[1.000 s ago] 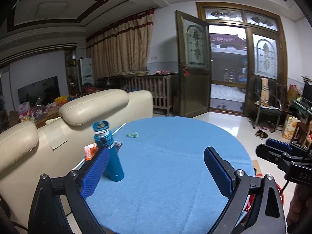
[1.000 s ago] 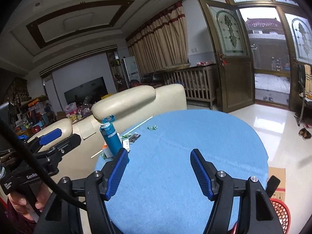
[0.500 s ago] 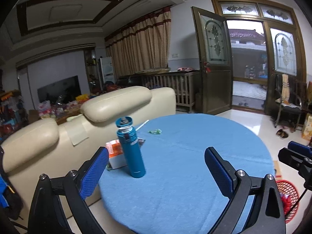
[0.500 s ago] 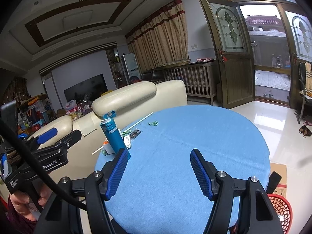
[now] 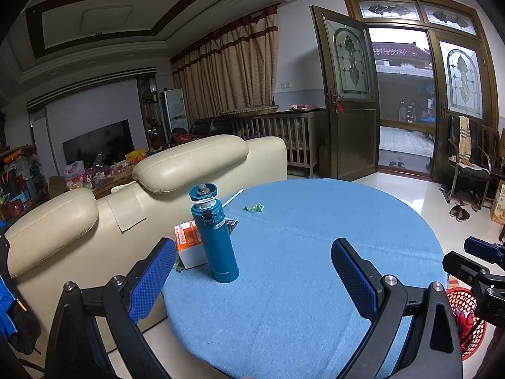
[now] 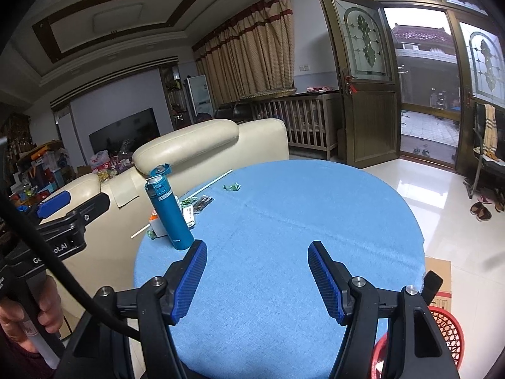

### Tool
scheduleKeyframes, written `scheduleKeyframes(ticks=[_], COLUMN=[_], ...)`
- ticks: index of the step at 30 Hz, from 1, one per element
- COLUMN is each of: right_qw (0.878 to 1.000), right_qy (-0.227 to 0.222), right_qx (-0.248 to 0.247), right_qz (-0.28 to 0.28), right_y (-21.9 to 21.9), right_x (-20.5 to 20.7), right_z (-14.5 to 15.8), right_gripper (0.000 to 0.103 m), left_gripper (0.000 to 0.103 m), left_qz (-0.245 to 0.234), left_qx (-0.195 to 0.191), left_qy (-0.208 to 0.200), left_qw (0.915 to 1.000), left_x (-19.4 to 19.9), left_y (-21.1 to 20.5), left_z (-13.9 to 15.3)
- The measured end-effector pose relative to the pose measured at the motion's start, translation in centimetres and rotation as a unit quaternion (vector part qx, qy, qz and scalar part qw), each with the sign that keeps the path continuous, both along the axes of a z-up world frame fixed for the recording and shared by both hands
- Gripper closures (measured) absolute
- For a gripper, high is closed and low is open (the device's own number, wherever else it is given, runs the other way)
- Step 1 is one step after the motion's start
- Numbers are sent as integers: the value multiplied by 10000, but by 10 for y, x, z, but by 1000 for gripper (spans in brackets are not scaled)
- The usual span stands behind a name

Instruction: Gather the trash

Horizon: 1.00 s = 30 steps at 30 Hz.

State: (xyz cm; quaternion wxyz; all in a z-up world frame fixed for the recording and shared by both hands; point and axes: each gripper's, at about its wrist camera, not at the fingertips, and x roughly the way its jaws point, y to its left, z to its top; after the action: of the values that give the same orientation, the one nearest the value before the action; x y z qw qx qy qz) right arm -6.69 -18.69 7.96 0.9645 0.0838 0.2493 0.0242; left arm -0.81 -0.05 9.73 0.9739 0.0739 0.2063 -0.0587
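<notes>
A round table with a blue cloth [image 5: 300, 252] holds the trash. A green wrapper [image 5: 253, 207] lies at the far side, also in the right wrist view [image 6: 231, 186]. A white straw [image 5: 233, 196], a dark wrapper [image 6: 203, 202] and an orange-and-white box [image 5: 187, 243] lie near a teal flask [image 5: 214, 237]. A red basket [image 6: 448, 331] stands on the floor at the right. My left gripper [image 5: 252, 271] is open and empty over the table's near edge. My right gripper [image 6: 257, 271] is open and empty over the near edge too.
A cream sofa [image 5: 195, 164] backs onto the table's left side. A cardboard box [image 6: 437, 271] lies on the floor by the basket. A chair [image 5: 467, 164] and slippers [image 5: 460, 211] stand near the open door. The teal flask stands upright, lid flipped open.
Both grippers have drawn back from the table and the left view has swung left. More of the sofa and table now shows. Nothing was picked up.
</notes>
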Motion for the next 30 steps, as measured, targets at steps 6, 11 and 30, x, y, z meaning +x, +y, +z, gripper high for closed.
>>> scheduleKeyframes(ticks=[6,11,30], right_qw=[10000,10000,10000], right_qy=[21,16,28], right_qx=[9,28,46], right_qz=[-7,-20,-58], right_y=[-1,-4,-6], right_x=[0,-2,-1], right_z=[0,-1,-3], right_gripper=[33,33,33], left_gripper=[4,4,4], left_qz=[20,24,3], left_qx=[17,28,51], left_qy=[53,64,133], left_qw=[10000,10000,9999], left_x=[2,1,1], left_y=[0,0,-1], left_z=[-1,0,0])
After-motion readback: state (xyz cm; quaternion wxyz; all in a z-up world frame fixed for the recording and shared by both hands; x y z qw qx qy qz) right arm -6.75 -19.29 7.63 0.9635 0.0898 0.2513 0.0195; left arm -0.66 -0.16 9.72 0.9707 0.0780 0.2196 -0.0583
